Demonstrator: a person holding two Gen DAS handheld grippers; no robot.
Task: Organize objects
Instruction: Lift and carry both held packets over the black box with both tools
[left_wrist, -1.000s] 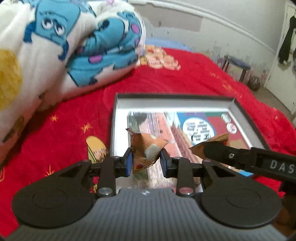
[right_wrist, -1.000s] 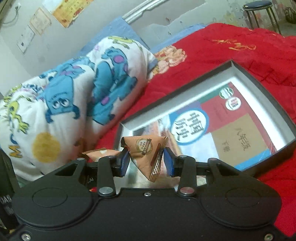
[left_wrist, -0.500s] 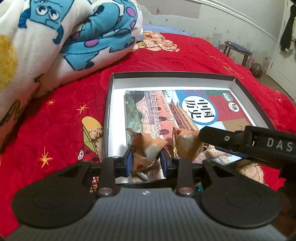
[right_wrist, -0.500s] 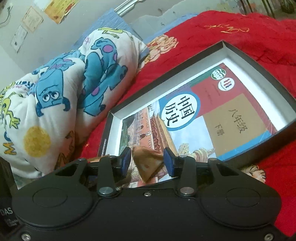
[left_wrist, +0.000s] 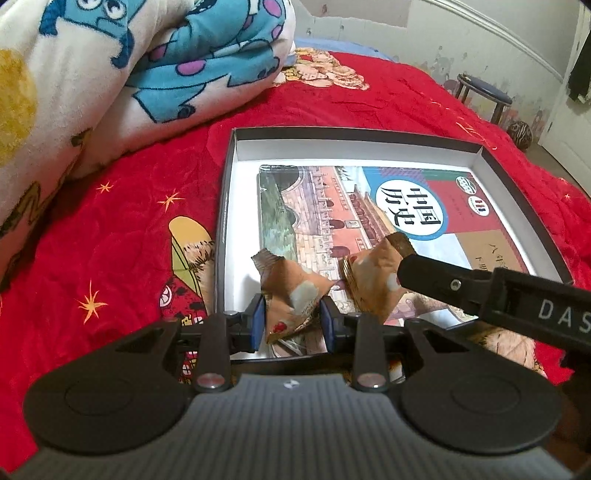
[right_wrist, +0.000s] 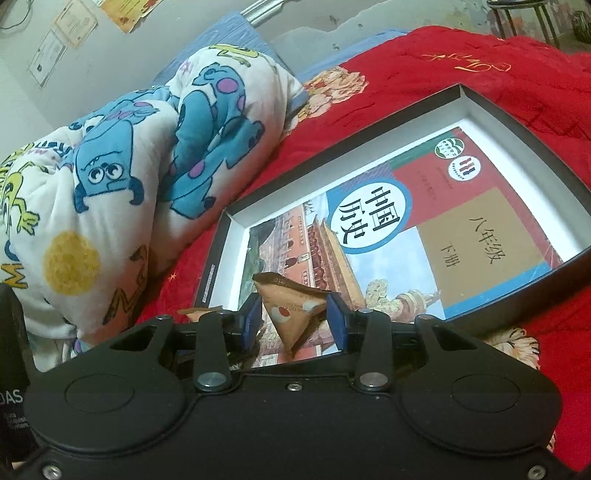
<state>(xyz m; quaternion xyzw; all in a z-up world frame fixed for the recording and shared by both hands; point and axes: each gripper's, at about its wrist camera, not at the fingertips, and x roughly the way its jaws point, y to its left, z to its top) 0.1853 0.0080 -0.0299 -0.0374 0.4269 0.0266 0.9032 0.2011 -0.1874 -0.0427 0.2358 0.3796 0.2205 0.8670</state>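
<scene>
On the red bedspread (left_wrist: 122, 236) lies a shallow black-walled box (left_wrist: 517, 192) with a white interior, and a history textbook (left_wrist: 413, 206) lies flat inside it, its long axis running along the box's longer side. Over the near end of the box, the left gripper (left_wrist: 291, 319) pinches a brown triangular snack packet (left_wrist: 291, 291) between its blue pads; the packet's crimped edge points up and away from the camera, toward the book. Just to its right, nearly touching, a second brown packet (left_wrist: 373, 280) sits between the fingers of the right gripper (right_wrist: 295, 319), whose black finger crosses the left view from the right. In the right wrist view this packet stands with its narrow tip pointing down and its flat crimped edge on top. Its right corner meets the right pad, but a small gap may show at the left pad, so whether the grip is firm cannot be told. A folded blanket (right_wrist: 122, 177) with blue cartoon monsters lies left of the box.
</scene>
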